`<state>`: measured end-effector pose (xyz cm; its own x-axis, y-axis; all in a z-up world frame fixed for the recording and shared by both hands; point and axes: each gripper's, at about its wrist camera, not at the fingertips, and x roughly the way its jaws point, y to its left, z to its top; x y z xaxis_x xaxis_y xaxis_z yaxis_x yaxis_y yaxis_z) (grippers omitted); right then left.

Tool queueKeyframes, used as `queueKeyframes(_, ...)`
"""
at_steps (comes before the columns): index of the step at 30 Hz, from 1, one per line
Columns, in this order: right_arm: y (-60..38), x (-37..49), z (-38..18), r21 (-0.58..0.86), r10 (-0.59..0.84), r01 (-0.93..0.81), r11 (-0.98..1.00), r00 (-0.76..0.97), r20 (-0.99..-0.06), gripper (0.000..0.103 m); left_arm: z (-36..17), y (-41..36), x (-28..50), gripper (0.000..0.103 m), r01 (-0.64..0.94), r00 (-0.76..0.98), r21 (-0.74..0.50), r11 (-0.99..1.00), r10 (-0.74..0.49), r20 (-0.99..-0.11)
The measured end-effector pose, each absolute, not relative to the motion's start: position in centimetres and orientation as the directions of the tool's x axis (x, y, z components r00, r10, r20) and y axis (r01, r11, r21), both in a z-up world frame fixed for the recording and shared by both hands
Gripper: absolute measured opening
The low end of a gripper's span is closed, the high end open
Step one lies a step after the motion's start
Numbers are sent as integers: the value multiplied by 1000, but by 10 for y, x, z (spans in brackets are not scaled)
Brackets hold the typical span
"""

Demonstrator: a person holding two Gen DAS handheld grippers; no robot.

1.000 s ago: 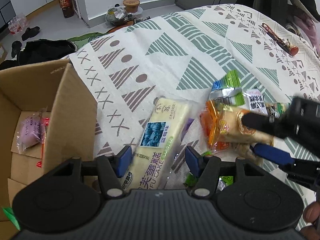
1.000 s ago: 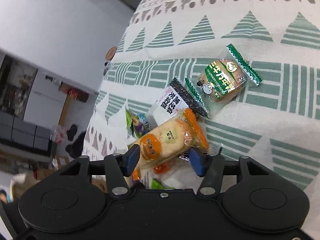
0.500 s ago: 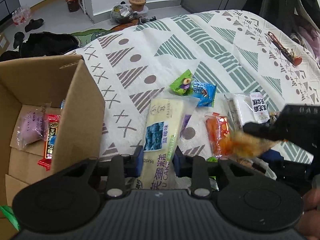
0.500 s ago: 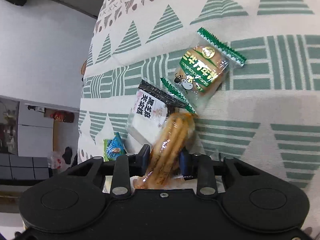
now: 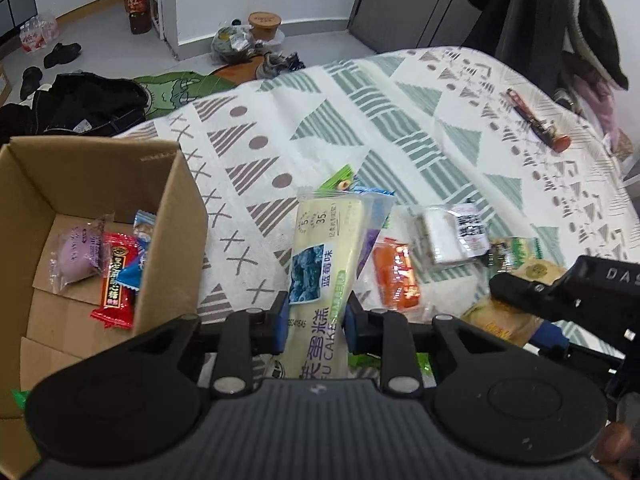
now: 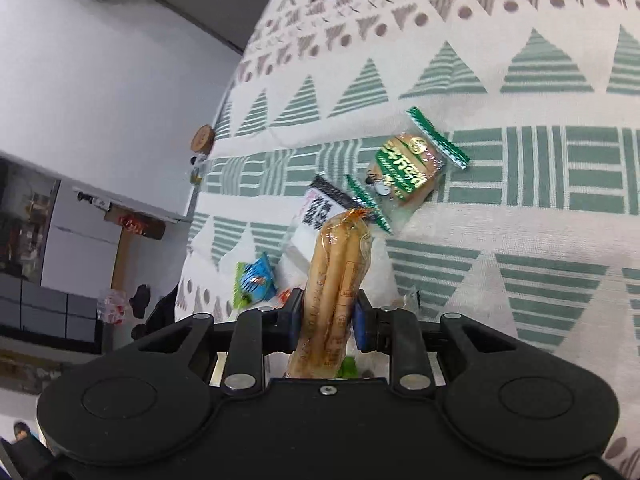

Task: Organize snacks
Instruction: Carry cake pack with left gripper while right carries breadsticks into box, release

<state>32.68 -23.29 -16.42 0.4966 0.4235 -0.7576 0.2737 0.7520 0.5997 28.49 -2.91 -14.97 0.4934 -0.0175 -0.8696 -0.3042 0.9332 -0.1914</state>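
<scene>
Two grippers, each pinching a snack. The left gripper (image 5: 314,316) has its blue pads pressed against the sides of a long pale blueberry cake pack (image 5: 326,256), which juts forward from between the fingers over the patterned tablecloth (image 5: 400,128). To its left stands an open cardboard box (image 5: 176,216), holding a purple bun in clear wrap (image 5: 74,258), a red candy packet (image 5: 114,286) and a small blue sachet (image 5: 134,270).

The right gripper (image 6: 328,314) is closed narrowly on a clear-wrapped rice cracker pack (image 6: 338,280), held edge-on so its orange-crimped end points away from the camera (in the left wrist view the same gripper (image 5: 520,308) shows at the right edge with the yellowish pack under its finger).

On the cloth beyond lie a green-edged biscuit packet (image 6: 408,168), a white black-striped cake packet (image 6: 316,210), a small blue-and-green sweet (image 6: 254,280), and, in the left view, an orange wrapper (image 5: 396,276) just beside the cake pack.
</scene>
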Motion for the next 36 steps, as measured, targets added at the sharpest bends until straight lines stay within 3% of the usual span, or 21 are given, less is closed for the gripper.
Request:
queueKeyframes(16,-198,290,-109,607,461,101,788,556,-691,25,-86,-4,241,26,-305,593,-245,920,-18,-805)
queueKeyframes(36,-118,265,-87,583,517,-59,811,540,-664,25,-74,78,200,26,-394,611,-293,871,10,-792)
